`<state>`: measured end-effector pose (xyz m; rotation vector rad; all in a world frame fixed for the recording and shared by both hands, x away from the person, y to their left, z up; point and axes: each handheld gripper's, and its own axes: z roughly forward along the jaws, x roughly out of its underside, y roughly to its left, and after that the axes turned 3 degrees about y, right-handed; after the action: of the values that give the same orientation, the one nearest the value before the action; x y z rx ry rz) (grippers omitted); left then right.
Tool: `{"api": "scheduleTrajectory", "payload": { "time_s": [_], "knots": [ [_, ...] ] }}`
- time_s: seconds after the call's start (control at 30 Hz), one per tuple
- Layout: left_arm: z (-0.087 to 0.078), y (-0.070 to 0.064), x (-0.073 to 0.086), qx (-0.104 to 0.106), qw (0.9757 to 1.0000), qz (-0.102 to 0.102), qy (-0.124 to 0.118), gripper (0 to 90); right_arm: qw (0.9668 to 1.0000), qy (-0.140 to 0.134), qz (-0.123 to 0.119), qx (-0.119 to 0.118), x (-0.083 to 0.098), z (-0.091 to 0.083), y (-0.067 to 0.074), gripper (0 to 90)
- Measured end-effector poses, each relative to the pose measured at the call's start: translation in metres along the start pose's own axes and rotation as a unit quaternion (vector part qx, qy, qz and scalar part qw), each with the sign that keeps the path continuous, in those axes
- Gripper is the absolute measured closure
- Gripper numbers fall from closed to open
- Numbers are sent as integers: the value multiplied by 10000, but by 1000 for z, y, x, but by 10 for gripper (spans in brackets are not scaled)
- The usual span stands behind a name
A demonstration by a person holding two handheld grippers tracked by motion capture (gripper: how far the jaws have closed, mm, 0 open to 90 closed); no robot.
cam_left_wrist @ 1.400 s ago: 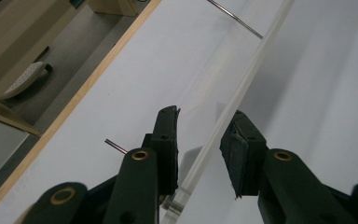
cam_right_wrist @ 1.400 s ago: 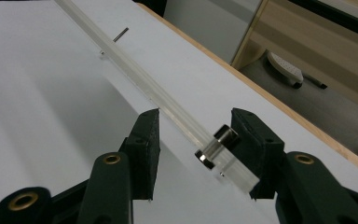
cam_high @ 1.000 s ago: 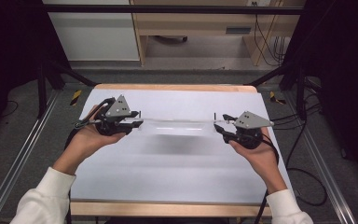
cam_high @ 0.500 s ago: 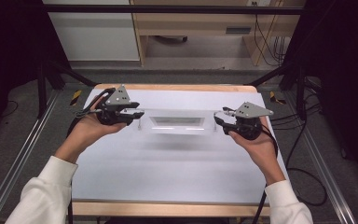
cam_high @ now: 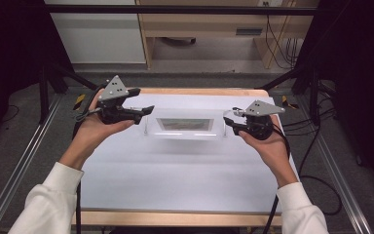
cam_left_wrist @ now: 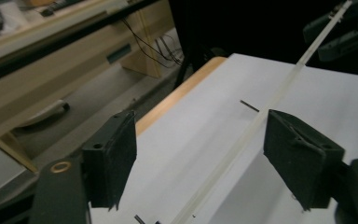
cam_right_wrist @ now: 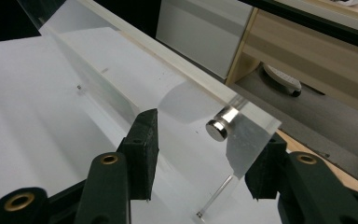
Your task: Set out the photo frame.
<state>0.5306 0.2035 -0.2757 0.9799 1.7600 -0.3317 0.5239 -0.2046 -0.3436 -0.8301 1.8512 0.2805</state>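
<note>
Standing upright near the desk's twelve o'clock edge, the clear acrylic picture frame spans between both tools. The left hand-held gripper has just been opening; its jaws are spread, with the frame's edge between them untouched. The right hand-held gripper pinches the frame's three o'clock end beside a metal standoff.
</note>
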Motion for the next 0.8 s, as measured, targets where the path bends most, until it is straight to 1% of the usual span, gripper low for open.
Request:
{"api": "scheduleTrajectory", "payload": {
  "time_s": [0.03, 0.07, 0.17, 0.23, 0.27, 0.3, 0.33, 0.4, 0.47, 0.5, 0.53, 0.6, 0.67, 0.73, 0.77, 0.8],
  "knots": [
    [-4, 0, 1, -69, 10000, -43, -54, 236, 10000, 5, 3, 1, -1, 1, -1, 522],
    [-8, -1, 2, -96, 9998, -119, -121, 178, 10000, 5, 31, 4, -2, 2, -2, 521],
    [-18, -3, 10, -159, 9990, -338, -258, 160, 10000, 0, 56, 9, -3, 4, -4, 519],
    [-24, -4, 17, -163, 9986, -452, -206, 136, 9999, 12, 106, 30, -6, 7, -8, 516],
    [-26, -6, 21, -205, 9984, -493, -182, 136, 9999, 12, 106, 30, -6, 7, -8, 516],
    [-28, -7, 25, -262, 9983, -507, -153, 135, 9999, 15, 125, 34, -7, 8, -9, 514],
    [-30, -8, 29, -331, 9983, -463, -156, 133, 9999, 14, 127, 42, -8, 9, -10, 513],
    [-32, -9, 37, -325, 9980, -533, -86, 123, 9998, 23, 172, 48, -9, 11, -12, 510],
    [-33, -11, 45, -328, 9981, -516, 36, 118, 9998, 26, 196, 56, -11, 13, -15, 508],
    [-33, -14, 54, -297, 9976, -613, 108, 117, 9997, 40, 230, 50, -12, 15, -17, 506],
    [-33, -14, 54, -297, 9976, -613, 108, 117, 9997, 40, 230, 50, -12, 15, -17, 506],
    [-32, -15, 64, -285, 9971, -684, 156, 116, 9995, 31, 312, 34, -14, 18, -21, 503],
    [-30, -16, 74, -273, 9965, -752, 231, 116, 9994, 13, 341, 22, -15, 19, -23, 501],
    [-27, -17, 84, -273, 9957, -834, 304, 117, 9990, -17, 443, -7, -16, 23, -27, 499],
    [-25, -18, 89, -281, 9954, -848, 355, 117, 9990, -17, 443, -7, -16, 23, -27, 499],
    [-23, -18, 95, -309, 9953, -792, 459, 116, 9989, -25, 472, -13, -17, 24, -28, 498]
  ]
}}
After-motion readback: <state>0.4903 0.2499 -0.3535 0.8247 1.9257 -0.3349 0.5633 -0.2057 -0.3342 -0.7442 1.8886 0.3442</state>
